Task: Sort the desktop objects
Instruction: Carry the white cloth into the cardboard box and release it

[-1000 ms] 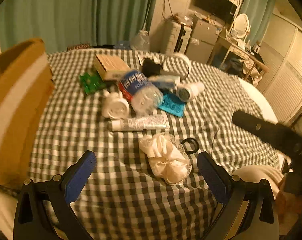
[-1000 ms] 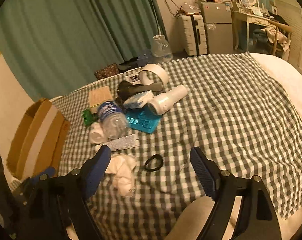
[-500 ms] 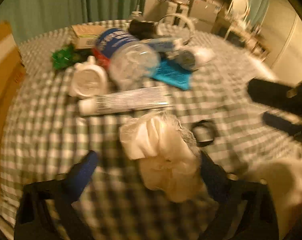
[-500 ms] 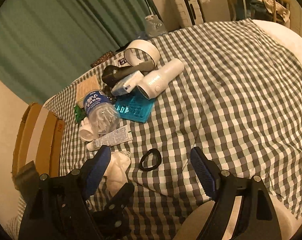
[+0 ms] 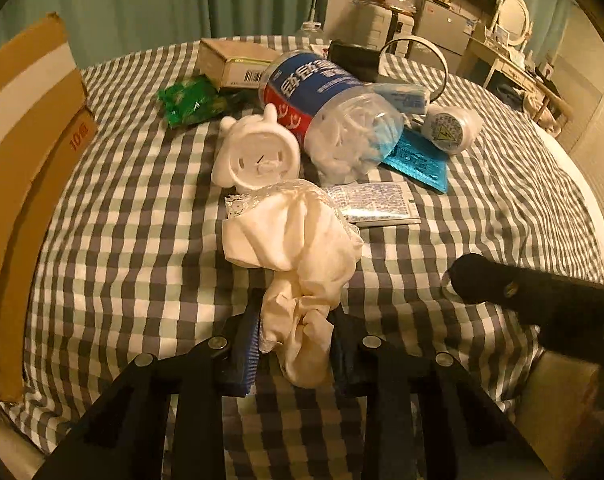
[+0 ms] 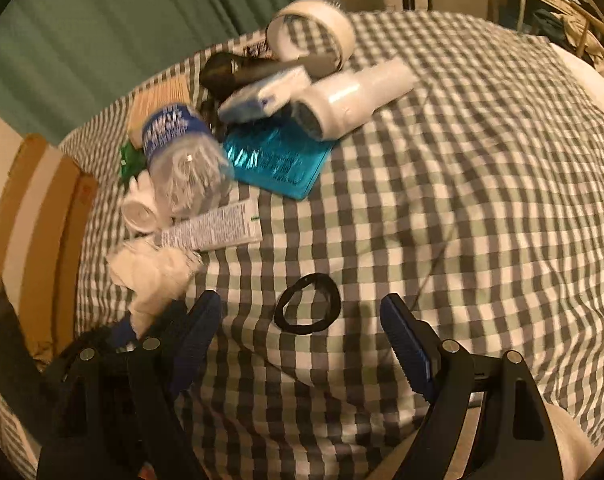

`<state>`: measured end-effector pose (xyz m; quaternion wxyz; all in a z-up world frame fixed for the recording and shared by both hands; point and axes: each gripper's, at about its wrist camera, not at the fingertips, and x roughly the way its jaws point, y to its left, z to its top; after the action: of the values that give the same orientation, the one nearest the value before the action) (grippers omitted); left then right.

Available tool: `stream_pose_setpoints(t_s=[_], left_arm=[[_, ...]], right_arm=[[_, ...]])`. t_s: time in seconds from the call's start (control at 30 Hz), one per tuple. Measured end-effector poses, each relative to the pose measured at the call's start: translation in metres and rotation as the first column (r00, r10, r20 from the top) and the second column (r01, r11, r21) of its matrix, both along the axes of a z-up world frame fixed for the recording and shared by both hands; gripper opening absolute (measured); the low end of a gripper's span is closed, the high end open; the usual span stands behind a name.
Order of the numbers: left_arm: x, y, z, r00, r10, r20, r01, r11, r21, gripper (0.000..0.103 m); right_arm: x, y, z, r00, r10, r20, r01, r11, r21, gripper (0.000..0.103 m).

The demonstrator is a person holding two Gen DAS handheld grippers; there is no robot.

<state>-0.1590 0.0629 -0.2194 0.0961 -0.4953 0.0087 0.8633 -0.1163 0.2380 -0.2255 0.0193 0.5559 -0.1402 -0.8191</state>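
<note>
A crumpled cream-white lace-edged cloth (image 5: 297, 248), lying on the green-and-white checked tablecloth (image 5: 133, 240) near the clutter, is pinched by the left gripper (image 5: 293, 344), whose jaws have just been closing. The right gripper (image 6: 302, 332) is held spread above a black elastic hair band (image 6: 308, 303).

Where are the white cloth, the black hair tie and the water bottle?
white cloth (image 5: 289, 236), left wrist view, its bunched middle.
black hair tie (image 6: 308, 303), right wrist view, its upper band.
water bottle (image 5: 326, 108), left wrist view, its label's edge.
</note>
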Motion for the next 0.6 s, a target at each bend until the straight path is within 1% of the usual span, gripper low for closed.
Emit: stream_pose_setpoints(t_s=[0.03, 0.1, 0.13, 0.17, 0.2, 0.23, 0.3, 0.33, 0.37, 0.43, 0.5, 0.6], left_arm=[[0.001, -0.001, 0.0, 1.0, 0.001, -0.003, -0.001, 1.0, 0.002, 0.029], [0.001, -0.001, 0.0, 1.0, -0.001, -0.004, 0.001, 1.0, 0.002, 0.029], [0.001, -0.002, 0.0, 1.0, -0.001, -0.002, 0.001, 1.0, 0.004, 0.029], [0.001, -0.003, 0.0, 1.0, 0.001, -0.001, -0.001, 1.0, 0.009, 0.029], [0.001, -0.004, 0.0, 1.0, 0.004, 0.0, -0.004, 1.0, 0.013, 0.029], [0.001, -0.005, 0.0, 1.0, 0.006, 0.002, -0.006, 1.0, 0.017, 0.029], [0.001, -0.004, 0.0, 1.0, 0.008, 0.001, -0.008, 1.0, 0.019, 0.029], [0.001, -0.004, 0.0, 1.0, 0.008, -0.001, -0.008, 1.0, 0.02, 0.029], [0.0, -0.003, 0.0, 1.0, 0.008, -0.003, -0.008, 1.0, 0.019, 0.029], [0.001, -0.003, 0.001, 1.0, 0.008, -0.007, -0.008, 1.0, 0.019, 0.029], [0.001, -0.004, 0.003, 1.0, 0.012, -0.014, -0.012, 1.0, 0.021, 0.029], [0.004, -0.009, 0.009, 0.999, 0.022, -0.039, -0.02, 0.999, 0.045, 0.029]], right_arm=[[-0.002, -0.001, -0.005, 1.0, 0.003, 0.023, -0.004, 1.0, 0.005, 0.079], [-0.005, -0.004, -0.011, 0.999, 0.009, 0.045, -0.01, 1.0, 0.018, 0.07], [-0.006, -0.006, -0.014, 0.998, 0.015, 0.053, -0.017, 0.999, 0.03, 0.067], [-0.006, -0.008, -0.015, 0.998, 0.018, 0.055, -0.02, 0.999, 0.043, 0.06], [-0.005, -0.009, -0.015, 0.998, 0.019, 0.054, -0.022, 0.998, 0.058, 0.051], [-0.004, -0.009, -0.014, 0.999, 0.018, 0.05, -0.022, 0.997, 0.073, 0.046], [-0.002, -0.009, -0.014, 0.999, 0.025, 0.047, -0.028, 0.997, 0.065, 0.029], [-0.002, -0.009, -0.014, 0.999, 0.029, 0.046, -0.032, 0.998, 0.058, 0.025], [0.0, -0.009, -0.015, 0.998, 0.032, 0.046, -0.034, 0.998, 0.055, 0.018], [0.002, -0.01, -0.014, 0.999, 0.036, 0.041, -0.039, 0.997, 0.072, 0.015], [-0.001, -0.012, -0.012, 0.998, 0.044, 0.035, -0.046, 0.996, 0.077, 0.008], [0.003, -0.008, -0.008, 0.999, 0.037, 0.018, -0.038, 0.998, 0.048, 0.005]])
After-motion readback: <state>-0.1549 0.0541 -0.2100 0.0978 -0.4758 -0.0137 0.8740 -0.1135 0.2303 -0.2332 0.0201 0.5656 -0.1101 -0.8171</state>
